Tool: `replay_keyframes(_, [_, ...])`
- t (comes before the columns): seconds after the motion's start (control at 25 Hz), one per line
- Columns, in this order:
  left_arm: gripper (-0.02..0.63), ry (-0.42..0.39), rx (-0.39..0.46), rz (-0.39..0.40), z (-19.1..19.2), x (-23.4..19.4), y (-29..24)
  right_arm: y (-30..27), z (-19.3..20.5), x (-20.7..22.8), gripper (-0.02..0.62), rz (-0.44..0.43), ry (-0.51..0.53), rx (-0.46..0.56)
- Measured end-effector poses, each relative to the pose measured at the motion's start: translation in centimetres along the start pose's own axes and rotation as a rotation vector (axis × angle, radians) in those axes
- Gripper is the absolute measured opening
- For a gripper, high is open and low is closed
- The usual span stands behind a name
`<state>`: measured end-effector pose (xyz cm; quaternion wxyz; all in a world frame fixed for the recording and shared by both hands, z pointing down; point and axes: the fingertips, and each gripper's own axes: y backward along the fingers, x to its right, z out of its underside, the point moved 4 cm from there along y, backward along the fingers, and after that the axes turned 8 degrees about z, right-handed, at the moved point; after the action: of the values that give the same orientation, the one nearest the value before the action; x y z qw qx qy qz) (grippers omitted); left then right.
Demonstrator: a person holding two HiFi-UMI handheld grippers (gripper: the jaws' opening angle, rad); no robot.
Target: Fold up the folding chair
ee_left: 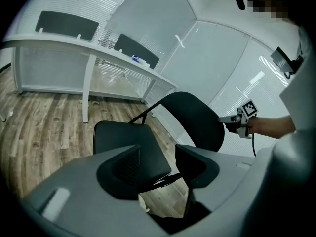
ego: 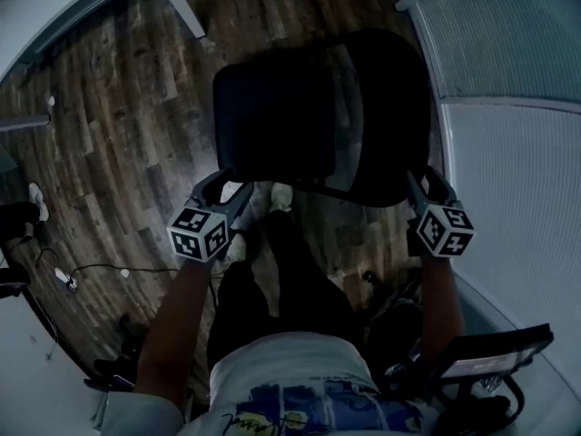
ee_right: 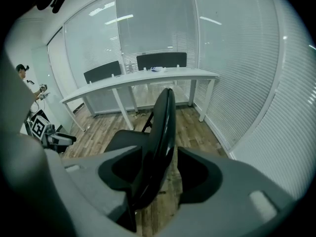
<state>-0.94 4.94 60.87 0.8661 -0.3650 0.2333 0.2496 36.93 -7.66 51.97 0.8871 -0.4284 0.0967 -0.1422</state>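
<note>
Place: you are in an office | Signs: glass partition walls (ee_right: 153,23) hung with white blinds (ee_right: 276,83); long white table (ee_right: 148,77) along them; wood-plank floor (ego: 118,107) under you

The head view is dim, its wooden floor (ego: 118,107) murky and the chair (ego: 318,116) nearly black. Both gripper views are brighter: light strips glare on the glass walls (ee_right: 153,23) (upper frame). Fisheye bends the edges, and the corners vignette black.
</note>
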Motion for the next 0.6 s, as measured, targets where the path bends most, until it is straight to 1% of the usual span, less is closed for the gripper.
replay_keyframes(0.28, [0.259, 0.066, -0.024, -0.032, 2.6, -4.8, -2.2, -1.0, -0.1, -0.2, 0.213, -0.035, -0.053, 0.018])
replay_keyframes(0.4, [0.273, 0.123, -0.019, -0.045, 3.8, -7.0, -3.3, -1.2, -0.1, -0.4, 0.213, -0.049, -0.074, 0.031])
replay_keyframes(0.6, [0.290, 0.204, -0.025, -0.078, 6.6, -11.0, -5.2, -1.6, 0.2, -0.7, 0.213, -0.053, -0.077, 0.054])
